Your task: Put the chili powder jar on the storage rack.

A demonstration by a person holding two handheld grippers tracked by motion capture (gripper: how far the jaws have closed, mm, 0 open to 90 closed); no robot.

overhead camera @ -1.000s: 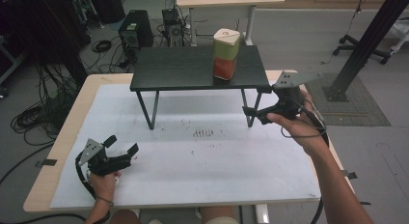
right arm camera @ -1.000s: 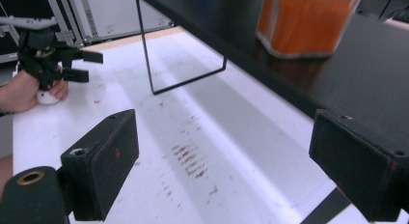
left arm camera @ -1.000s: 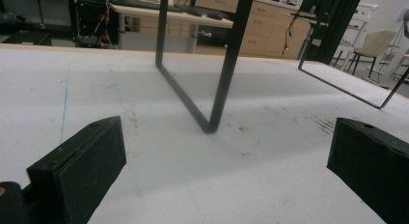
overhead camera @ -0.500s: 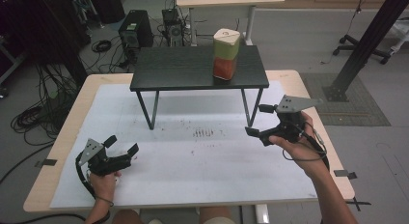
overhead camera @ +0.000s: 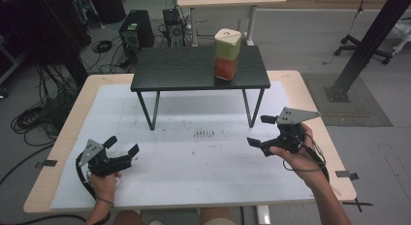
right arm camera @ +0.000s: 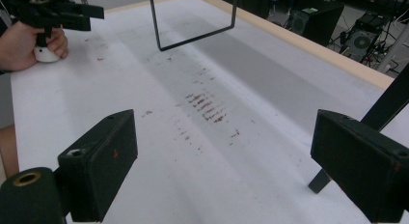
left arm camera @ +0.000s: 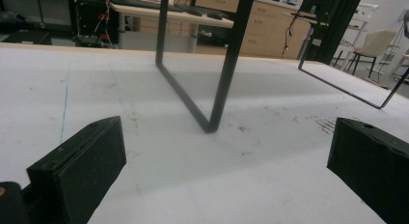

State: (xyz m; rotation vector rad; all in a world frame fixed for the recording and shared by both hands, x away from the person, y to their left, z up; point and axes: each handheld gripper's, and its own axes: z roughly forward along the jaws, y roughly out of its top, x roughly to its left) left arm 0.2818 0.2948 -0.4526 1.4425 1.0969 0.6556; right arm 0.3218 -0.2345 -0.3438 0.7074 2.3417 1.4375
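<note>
My right gripper (overhead camera: 262,131) hangs over the white mat (overhead camera: 194,157) near the black stand's (overhead camera: 194,70) right front leg, its jaws spread with nothing between them. My left gripper (overhead camera: 122,146) sits low by the mat's near left corner, likewise released and empty. The jar (overhead camera: 228,54) stands upright on the stand, well apart from both.

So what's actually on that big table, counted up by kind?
Small black table: 1
Container with a white lid, standing on the small black table: 1
Hand-held claws: 2, the left claw and the right claw, both open and holding nothing
Total: 4
</note>
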